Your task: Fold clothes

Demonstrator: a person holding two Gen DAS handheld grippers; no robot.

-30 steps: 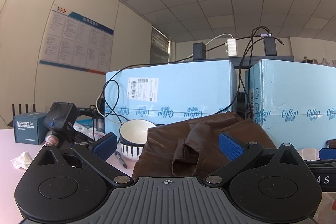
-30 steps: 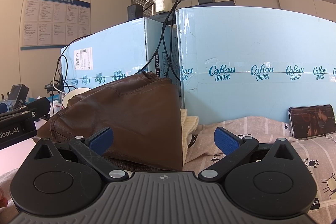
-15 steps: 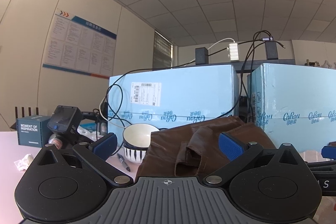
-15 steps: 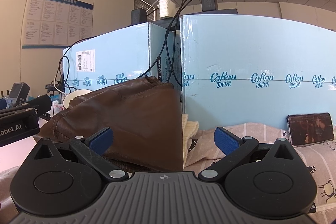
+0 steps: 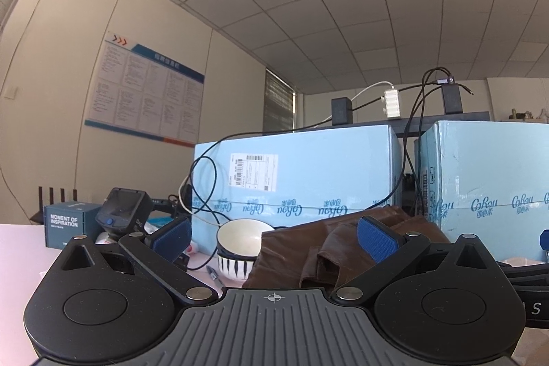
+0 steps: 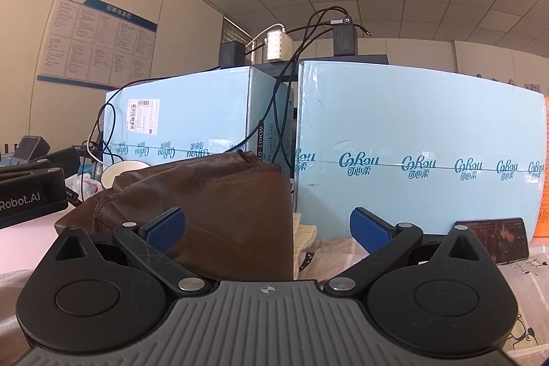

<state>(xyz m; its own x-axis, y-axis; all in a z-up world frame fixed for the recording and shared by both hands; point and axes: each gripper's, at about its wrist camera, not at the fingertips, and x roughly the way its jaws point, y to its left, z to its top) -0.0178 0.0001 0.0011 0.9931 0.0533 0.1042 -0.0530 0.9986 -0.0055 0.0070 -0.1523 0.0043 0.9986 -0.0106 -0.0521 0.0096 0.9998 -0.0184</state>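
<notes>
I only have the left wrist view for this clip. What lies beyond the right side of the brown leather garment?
Observer: A cream knitted piece shows just past the right edge of the brown leather garment.
Operator: What covers the surface there?
Observer: A greyish cloth with cartoon prints, with a phone propped against the blue box behind it.
Operator: Is the right gripper holding anything?
Observer: No. The right gripper has its fingers spread open and grips nothing.
</notes>
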